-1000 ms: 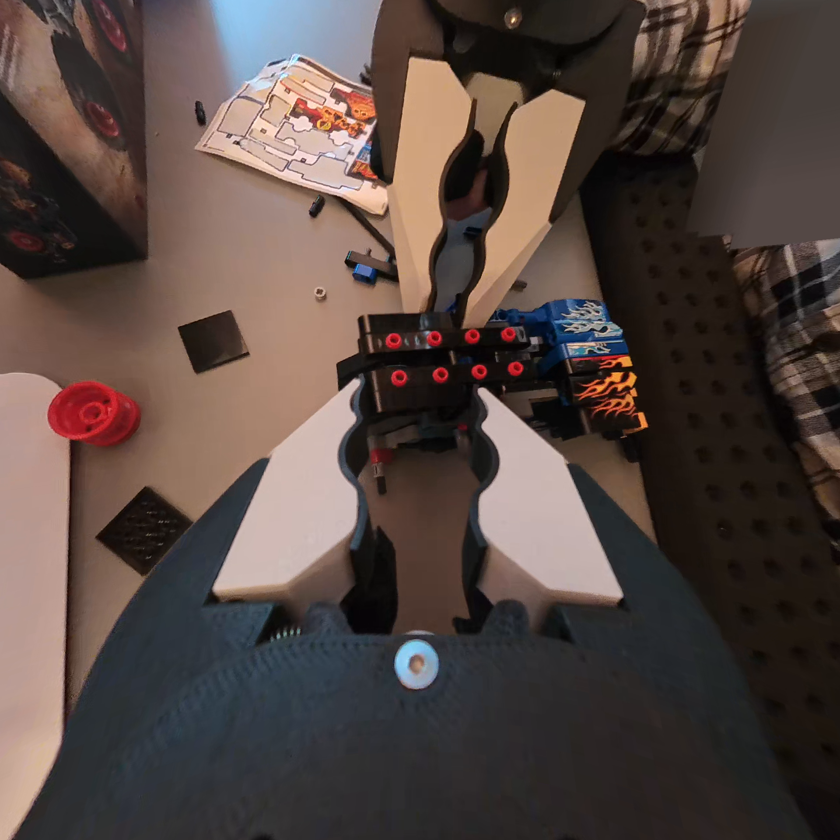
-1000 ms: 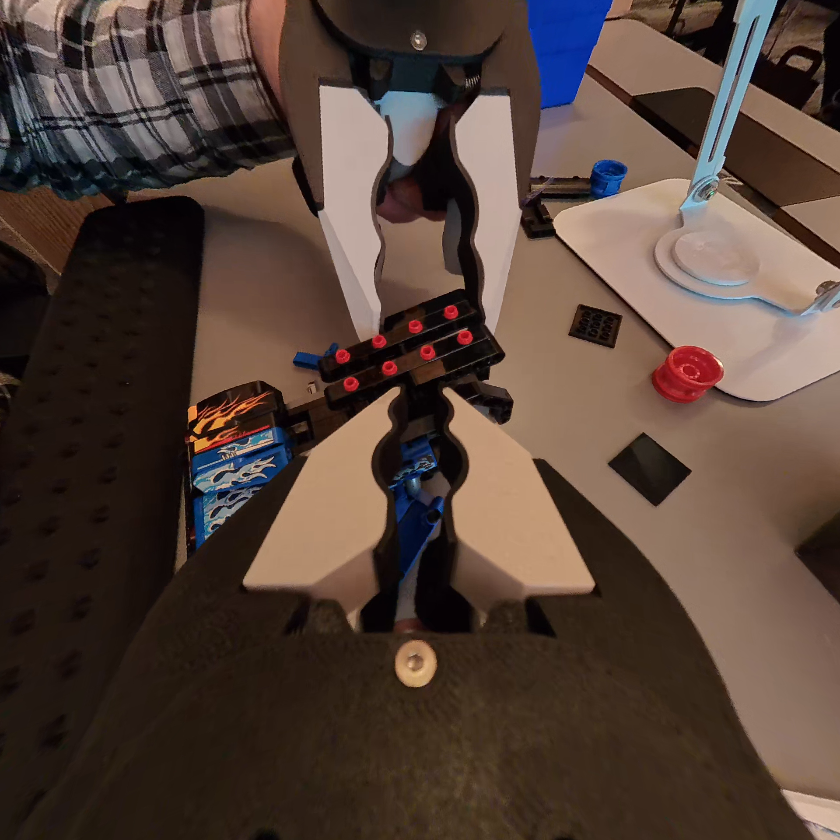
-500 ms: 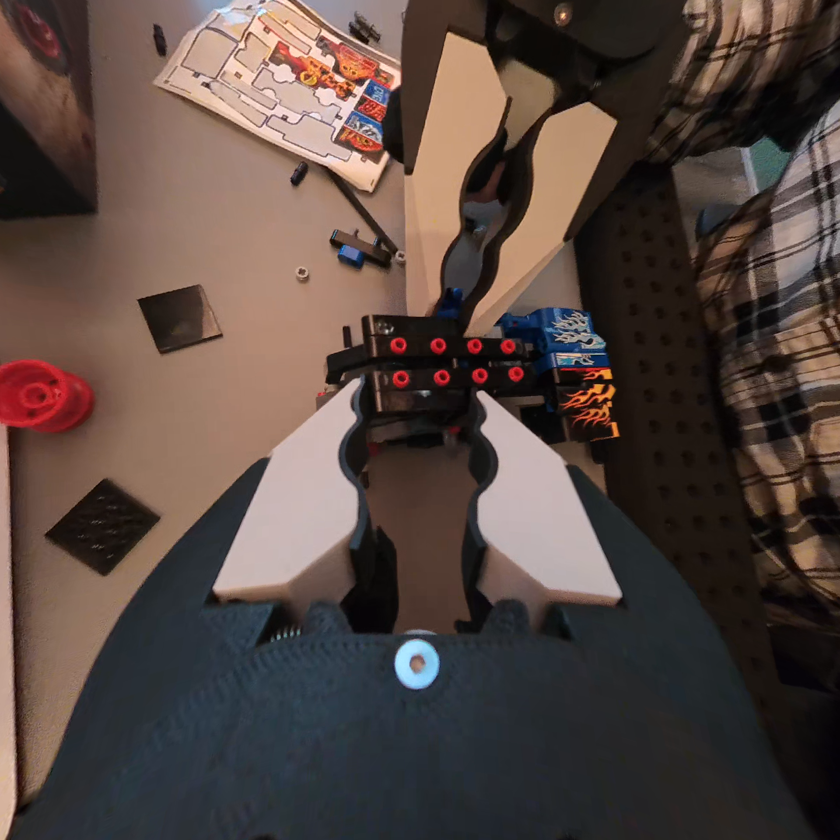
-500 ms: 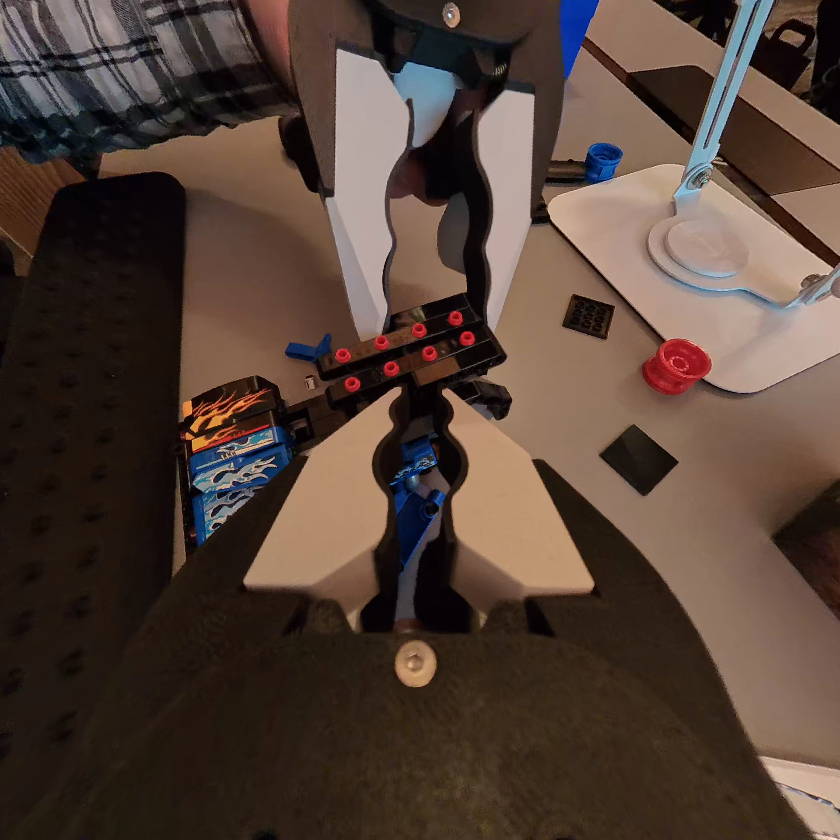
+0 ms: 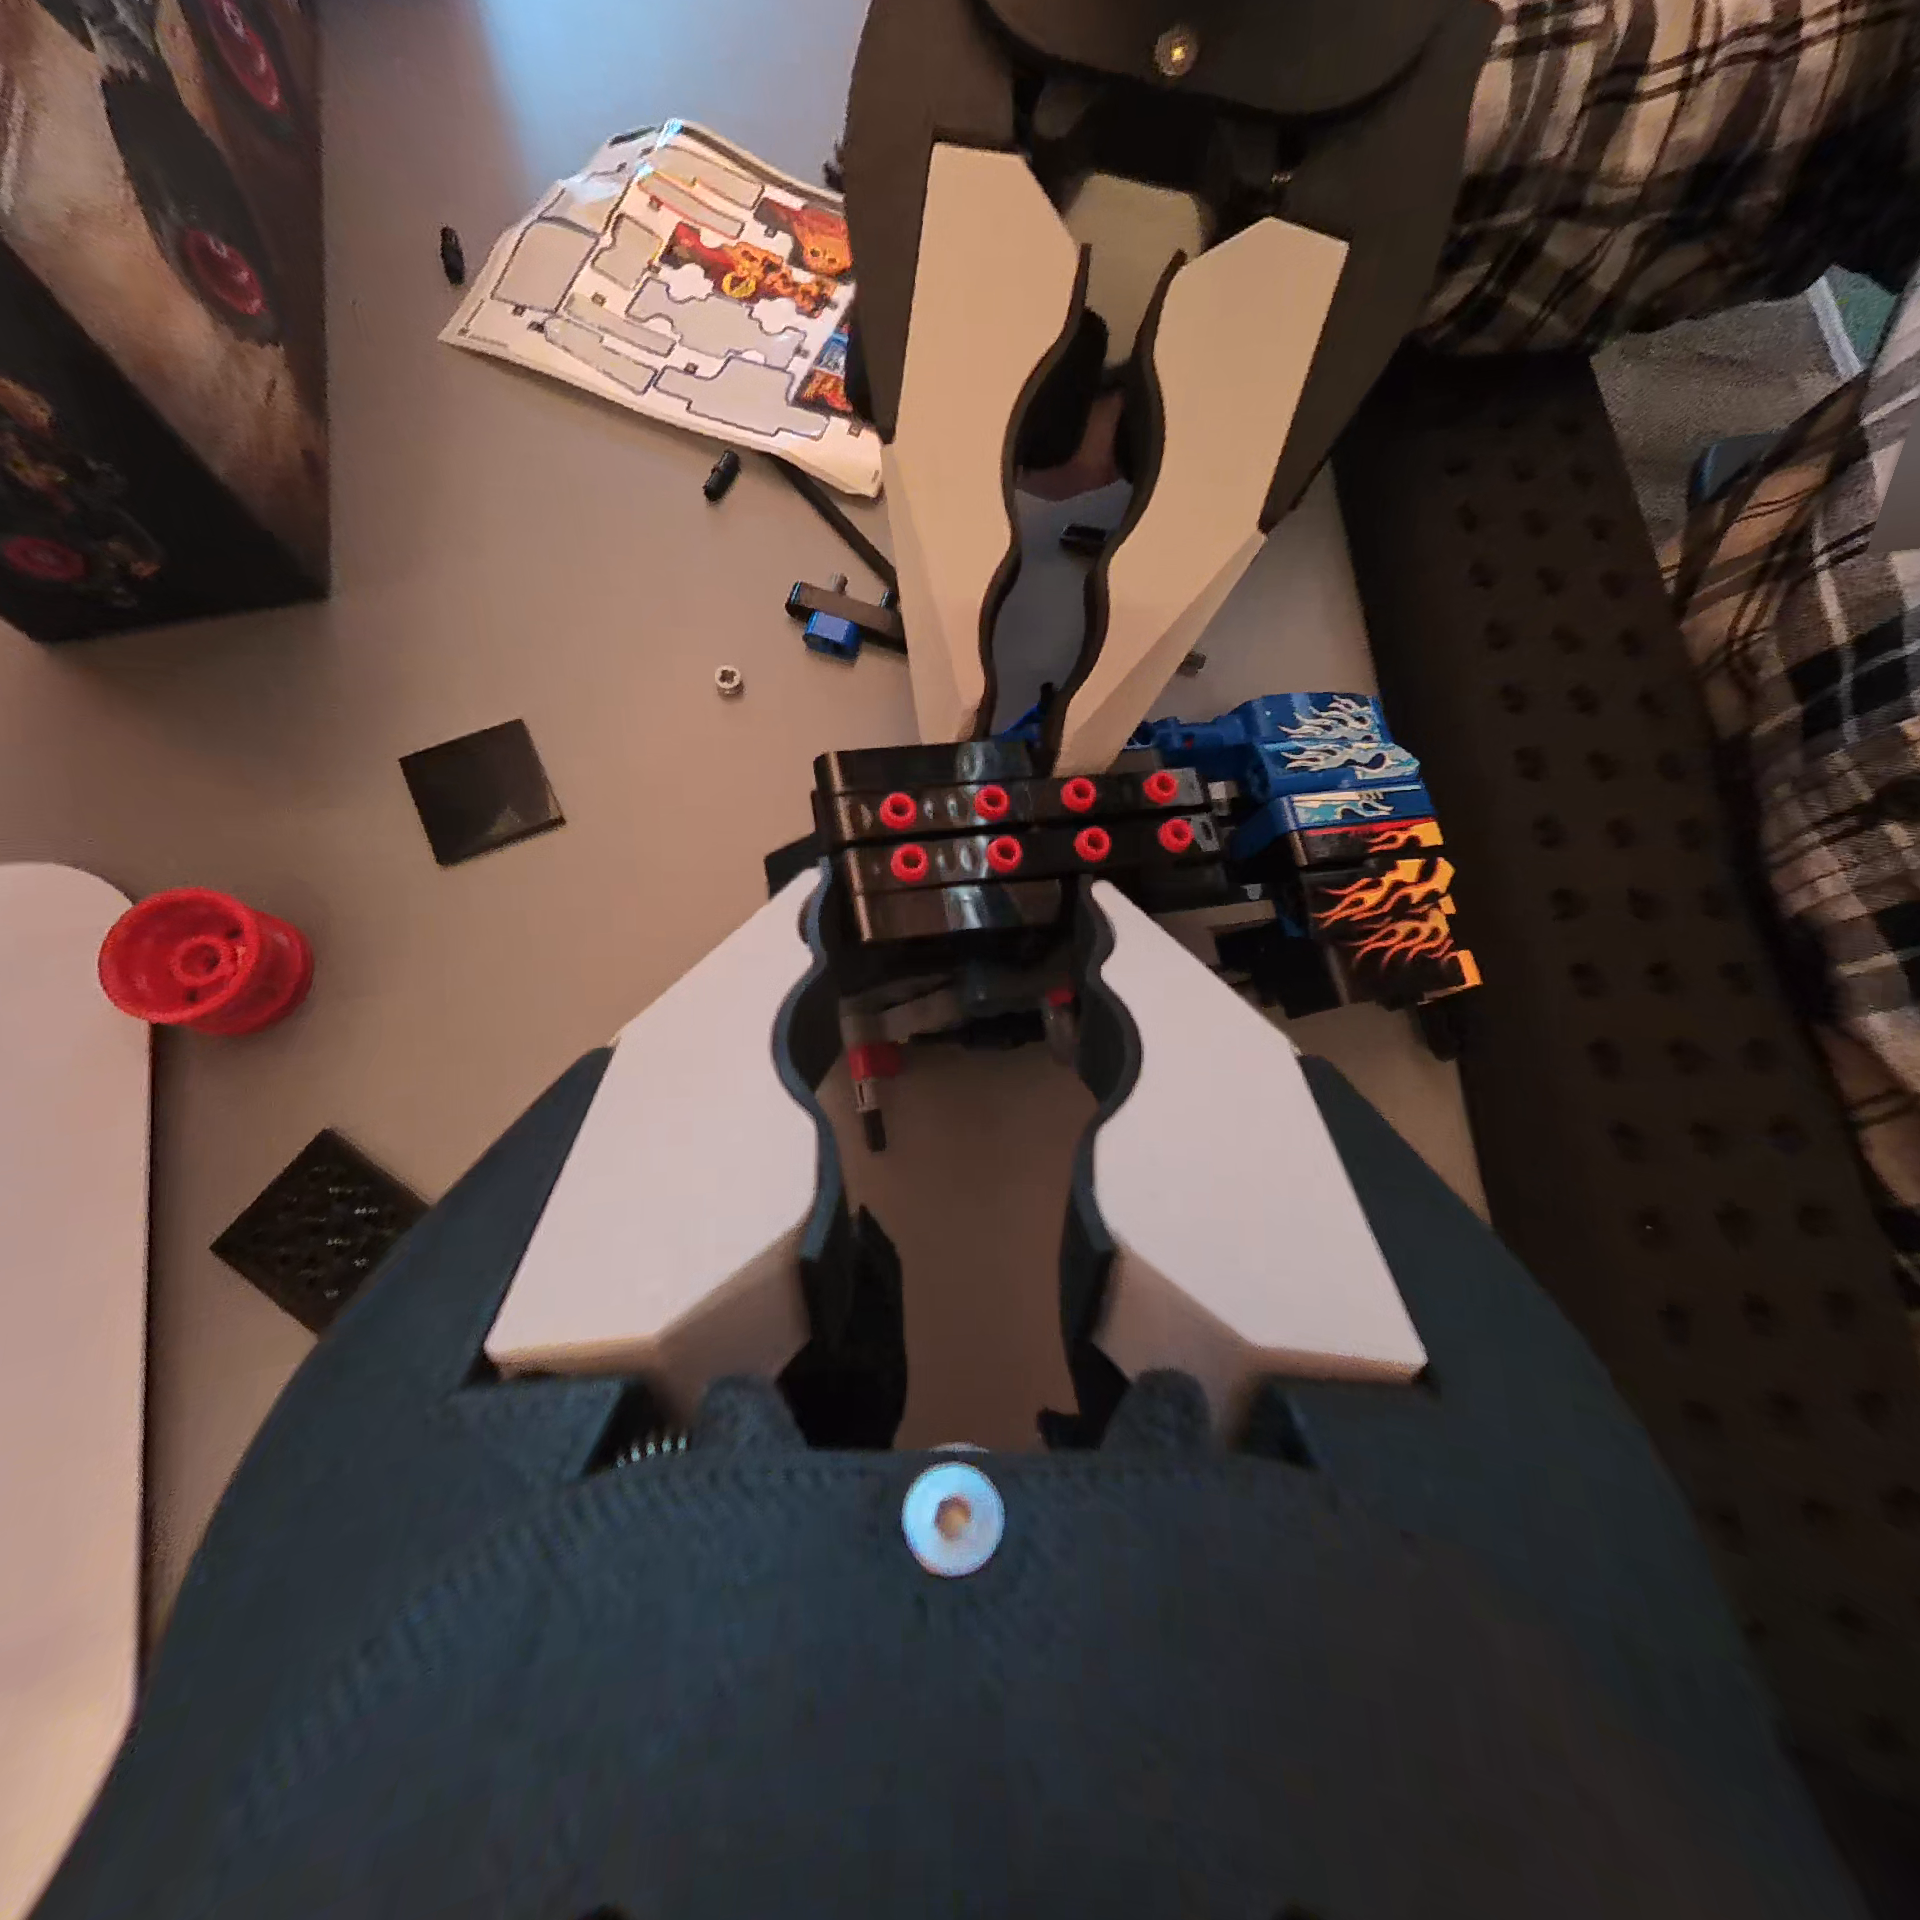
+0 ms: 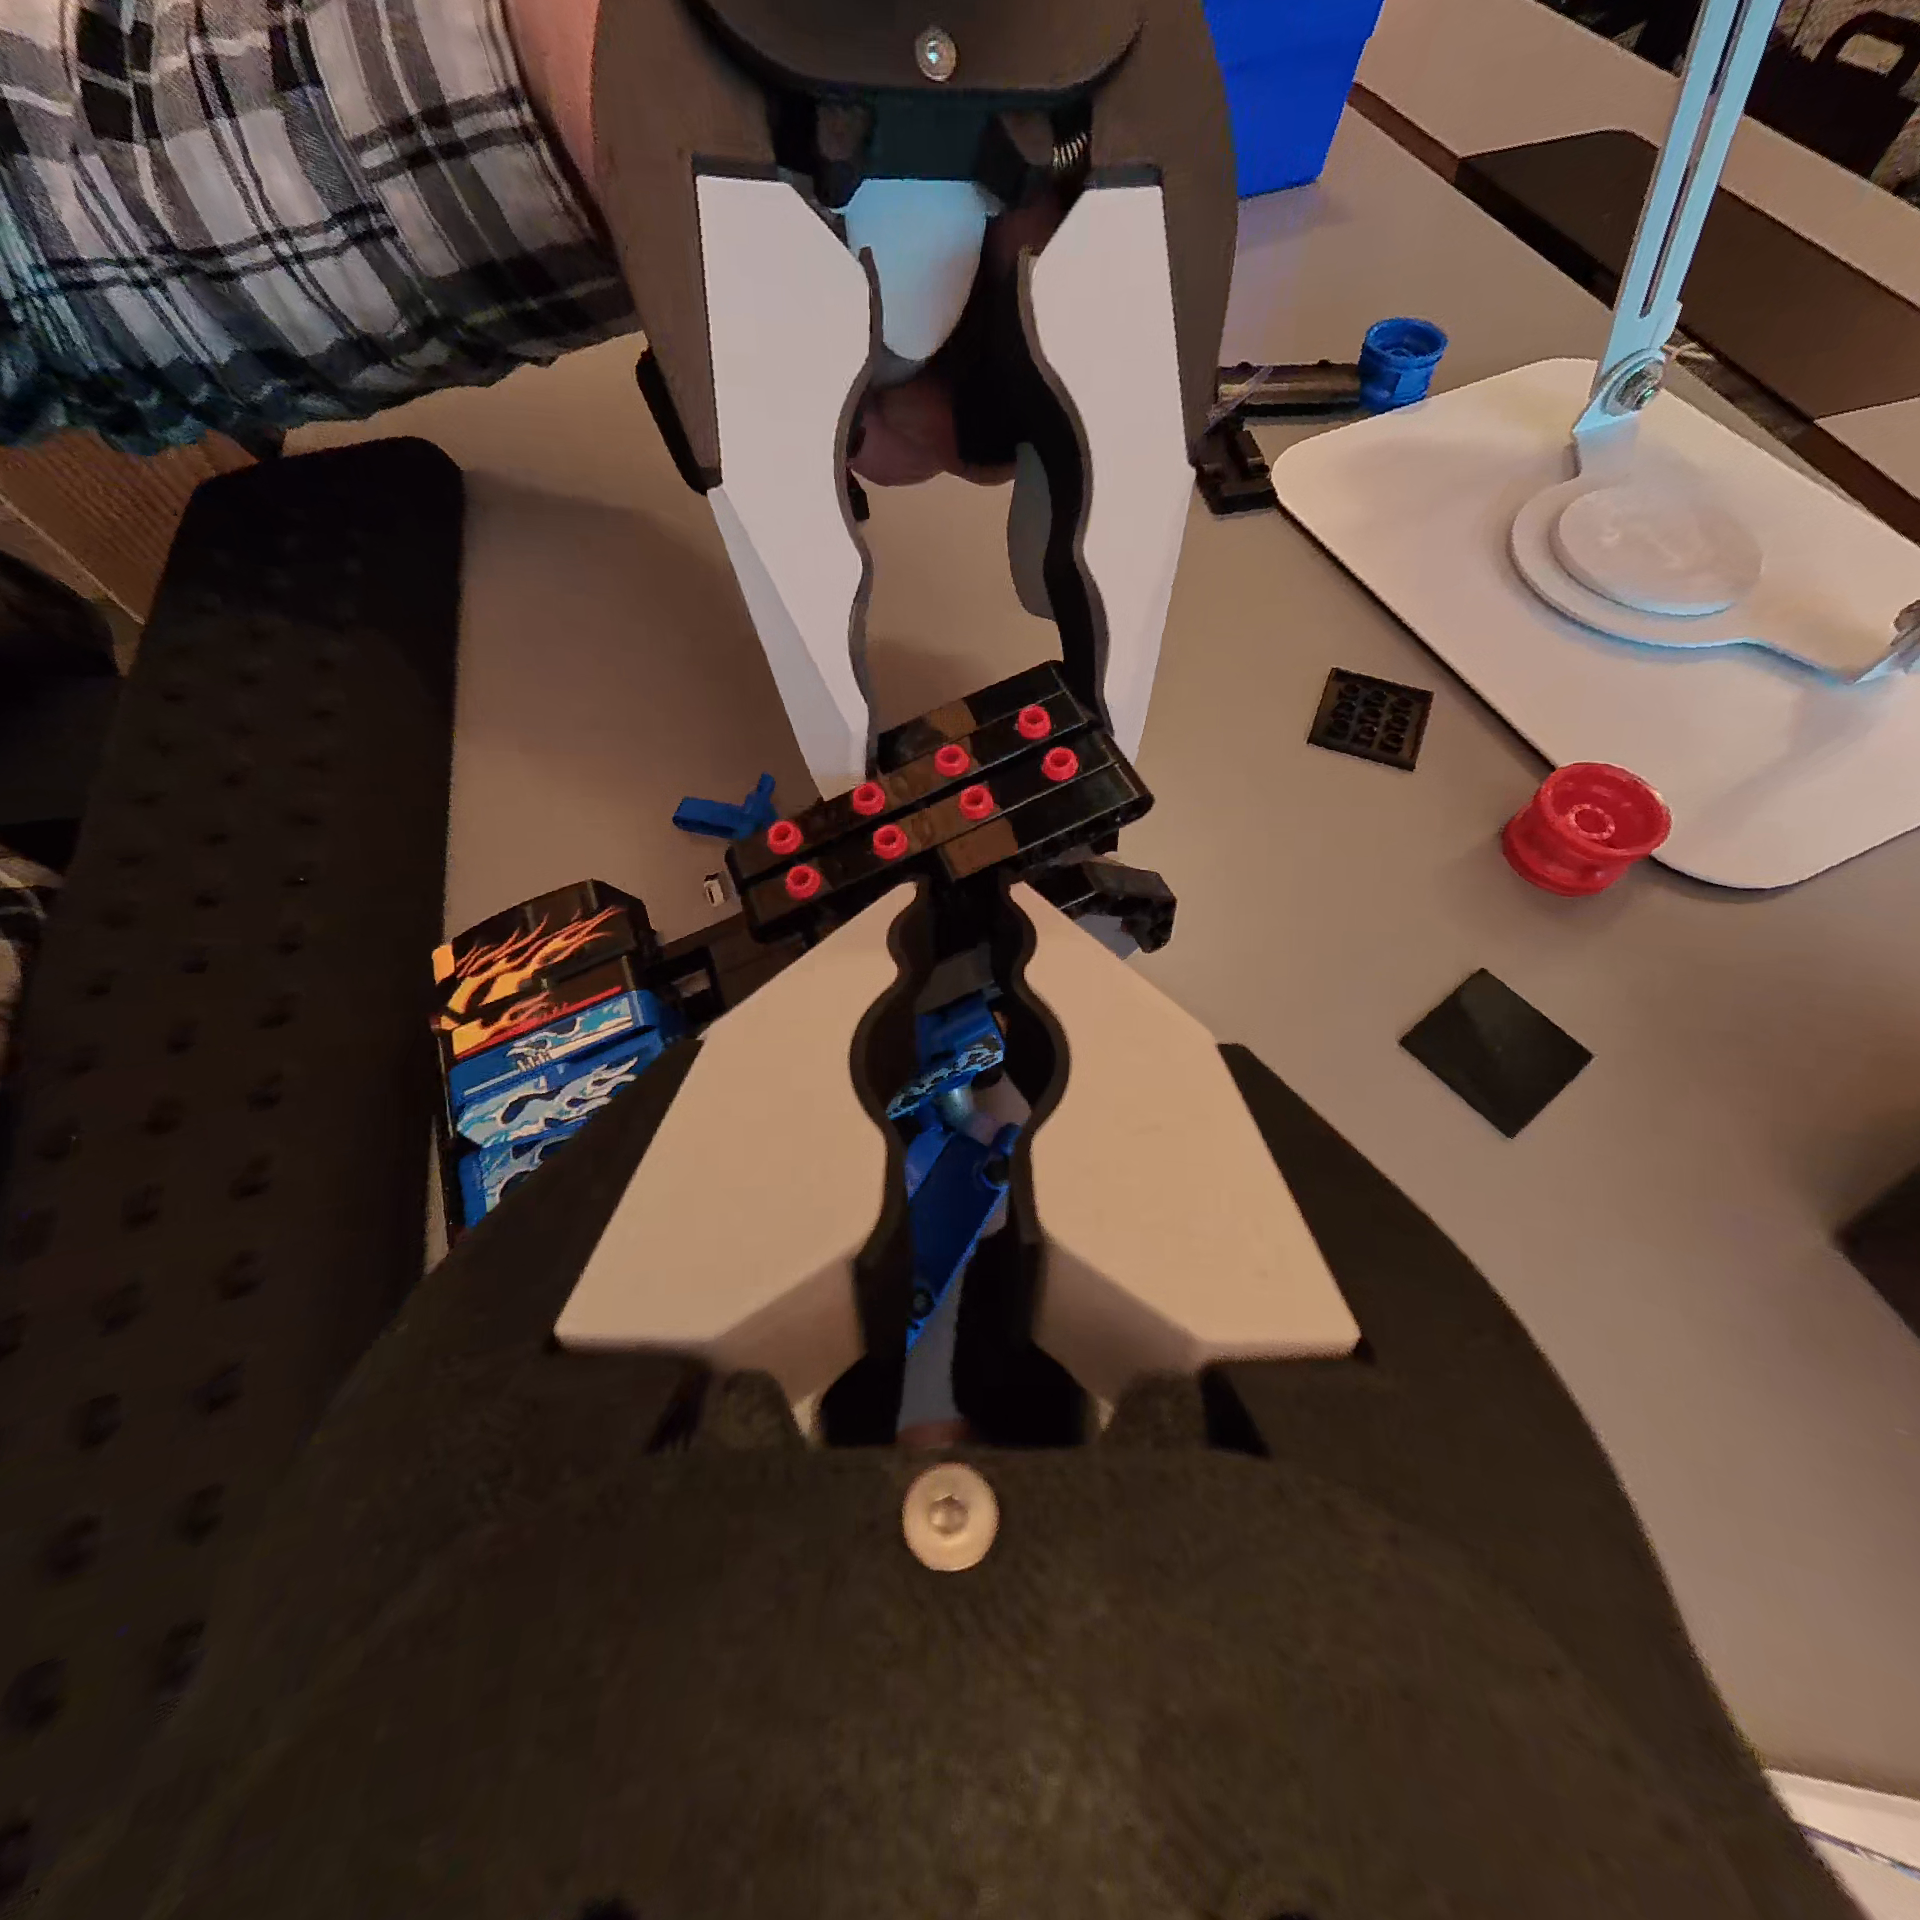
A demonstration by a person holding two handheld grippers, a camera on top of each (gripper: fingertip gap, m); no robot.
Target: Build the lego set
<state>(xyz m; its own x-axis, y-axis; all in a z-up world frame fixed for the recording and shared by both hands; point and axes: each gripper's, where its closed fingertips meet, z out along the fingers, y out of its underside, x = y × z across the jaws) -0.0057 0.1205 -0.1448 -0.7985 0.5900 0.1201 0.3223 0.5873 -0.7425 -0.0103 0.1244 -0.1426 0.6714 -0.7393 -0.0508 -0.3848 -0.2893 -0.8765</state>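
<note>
Grey tabletop [image 5: 582,623], parts scattered. Partly built truck chassis [image 5: 997,842] mid-table: black beams with red pins, flame-stickered panels [image 5: 1351,852] on. Left gripper [image 5: 951,935] clamped on the beam end; right gripper [image 6: 961,925] pinched nearly together on the opposite side. Judging progress: roughly midway. Red wheel hub [image 5: 197,961], black tiles, loose pins unplaced; sticker sheet [image 5: 675,312] mostly used.
</note>
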